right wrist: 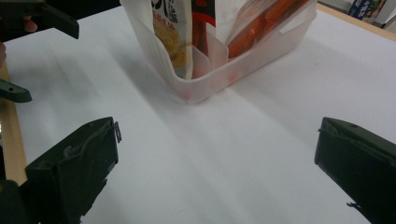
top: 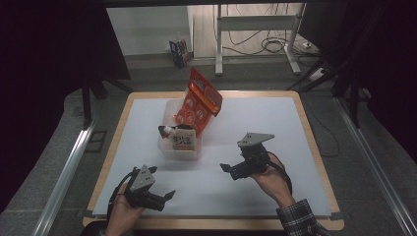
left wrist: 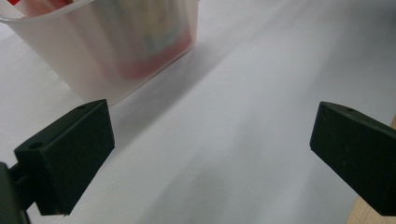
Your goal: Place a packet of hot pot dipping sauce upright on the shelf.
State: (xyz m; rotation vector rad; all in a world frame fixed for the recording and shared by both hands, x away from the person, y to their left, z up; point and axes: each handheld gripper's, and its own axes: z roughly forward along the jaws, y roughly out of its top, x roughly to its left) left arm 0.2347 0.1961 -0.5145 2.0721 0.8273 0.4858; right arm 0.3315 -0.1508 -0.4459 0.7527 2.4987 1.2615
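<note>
A clear bin point(top: 169, 147) stands on the white sheet point(top: 275, 118) of the counter point(top: 123, 113), left of centre and towards the far edge; it holds a tall red pouch point(top: 199, 101) leaning right out of its far end and a smaller pale pouch point(top: 184, 139) at its near end. The left tongs point(top: 167, 195) sit near the counter's near-left corner, close to the near edge of the sheet, jaws spread wide and gripping nothing; in the left gripper view the wooden rim shows just past one jaw at the bottom right, and the bin point(left wrist: 107, 51) is blurred and cut off at the top. The right tongs point(top: 227, 169) hover right of the bin and nearer, jaws also wide apart and empty. Bare sheet lies between each pair of tongs and the bin, and the whole right half of the counter is open. In the right gripper view the bin point(right wrist: 205, 74) has an inner divider between the pale pouch point(right wrist: 170, 32) and the red pouch point(right wrist: 261, 23); both pouches are cut off at the top and their print cannot be read. A red layer shows through the bin's floor, too dim to identify. The left tongs point(right wrist: 28, 60) appear at that view's far left, partly cropped.
</note>
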